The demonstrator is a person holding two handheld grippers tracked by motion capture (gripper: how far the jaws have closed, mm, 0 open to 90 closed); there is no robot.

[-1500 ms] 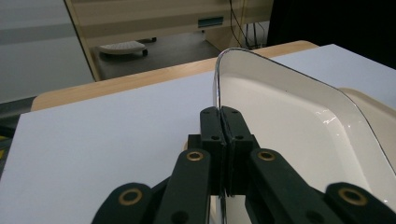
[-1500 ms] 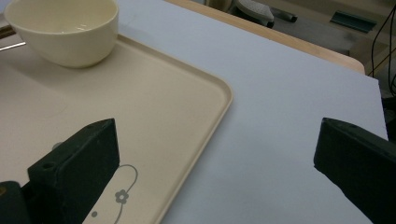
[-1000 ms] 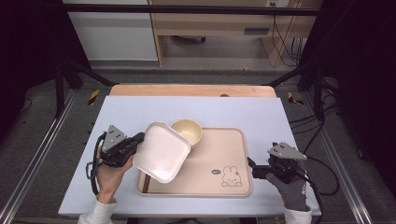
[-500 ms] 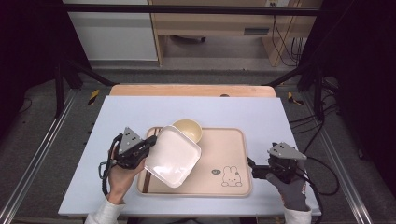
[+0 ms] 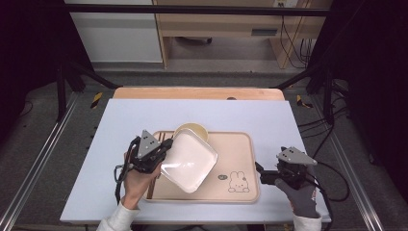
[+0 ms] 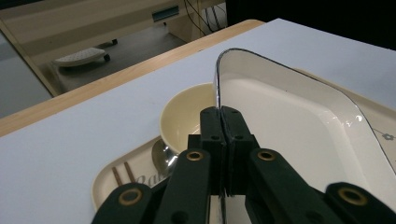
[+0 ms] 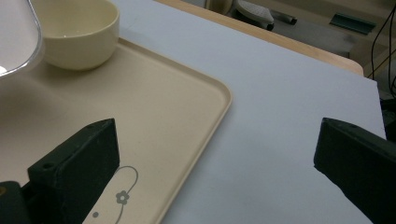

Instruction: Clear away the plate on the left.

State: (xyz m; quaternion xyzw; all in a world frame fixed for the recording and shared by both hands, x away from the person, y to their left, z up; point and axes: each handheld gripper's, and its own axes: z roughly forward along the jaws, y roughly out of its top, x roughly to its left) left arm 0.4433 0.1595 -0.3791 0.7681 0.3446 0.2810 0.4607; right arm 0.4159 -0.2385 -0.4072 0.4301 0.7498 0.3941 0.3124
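L gripper (image 5: 161, 153), jaws pinched tight on the rim of the white square plastic dish (image 5: 188, 160), holds it tilted over the left part of the beige tray w/ a bunny picture (image 5: 235, 159). Round cream bowl (image 5: 191, 131) sits just behind the dish. R gripper (image 5: 263, 174), jaws wide apart, is at the tray's right edge.

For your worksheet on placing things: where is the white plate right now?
In the high view the plate is held tilted over the left half of the tray, its rim clamped in the left claw, just in front of the bowl.
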